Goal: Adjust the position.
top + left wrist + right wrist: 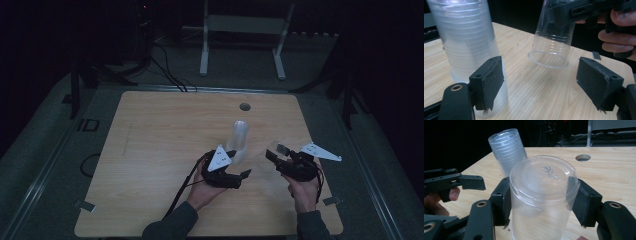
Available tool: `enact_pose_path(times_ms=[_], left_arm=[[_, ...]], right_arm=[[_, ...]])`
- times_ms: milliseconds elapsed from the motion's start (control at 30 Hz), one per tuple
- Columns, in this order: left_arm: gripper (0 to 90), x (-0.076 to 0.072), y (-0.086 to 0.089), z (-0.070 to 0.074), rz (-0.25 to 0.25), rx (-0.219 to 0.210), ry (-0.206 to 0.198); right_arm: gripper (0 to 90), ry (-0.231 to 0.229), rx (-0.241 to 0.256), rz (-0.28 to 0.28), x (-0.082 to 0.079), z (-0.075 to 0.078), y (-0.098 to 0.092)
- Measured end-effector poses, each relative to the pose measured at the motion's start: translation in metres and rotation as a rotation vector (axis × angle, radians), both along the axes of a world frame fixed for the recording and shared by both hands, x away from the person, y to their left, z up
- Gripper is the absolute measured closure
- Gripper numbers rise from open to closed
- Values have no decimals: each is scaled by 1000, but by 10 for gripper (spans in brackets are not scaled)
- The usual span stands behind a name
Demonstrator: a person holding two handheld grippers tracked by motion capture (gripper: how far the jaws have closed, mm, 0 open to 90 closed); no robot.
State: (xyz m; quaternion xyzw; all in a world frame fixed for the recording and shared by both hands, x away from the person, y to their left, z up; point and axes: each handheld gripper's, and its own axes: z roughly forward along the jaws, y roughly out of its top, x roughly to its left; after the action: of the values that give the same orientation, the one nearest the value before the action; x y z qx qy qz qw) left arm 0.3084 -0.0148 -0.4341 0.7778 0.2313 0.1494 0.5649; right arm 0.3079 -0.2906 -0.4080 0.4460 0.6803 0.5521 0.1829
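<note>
Between the right tool jaws sits a clear ribbed cup, upside down; left tool gapes.

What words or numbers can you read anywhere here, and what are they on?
"ID": pale letters on the dark floor mat left of the table.
Raised marking on the upside-down base of the clear cup held in the right gripper: too blurred to read.
Nothing else readable.
</note>
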Motion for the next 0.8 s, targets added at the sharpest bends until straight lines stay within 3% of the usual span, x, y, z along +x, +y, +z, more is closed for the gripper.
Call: enact_pose_path(times_ms=[800], left_arm=[[210,0,-21,-4,-33,-12,-27]], right_arm=[[401,38,112,31,-4,-12,0]])
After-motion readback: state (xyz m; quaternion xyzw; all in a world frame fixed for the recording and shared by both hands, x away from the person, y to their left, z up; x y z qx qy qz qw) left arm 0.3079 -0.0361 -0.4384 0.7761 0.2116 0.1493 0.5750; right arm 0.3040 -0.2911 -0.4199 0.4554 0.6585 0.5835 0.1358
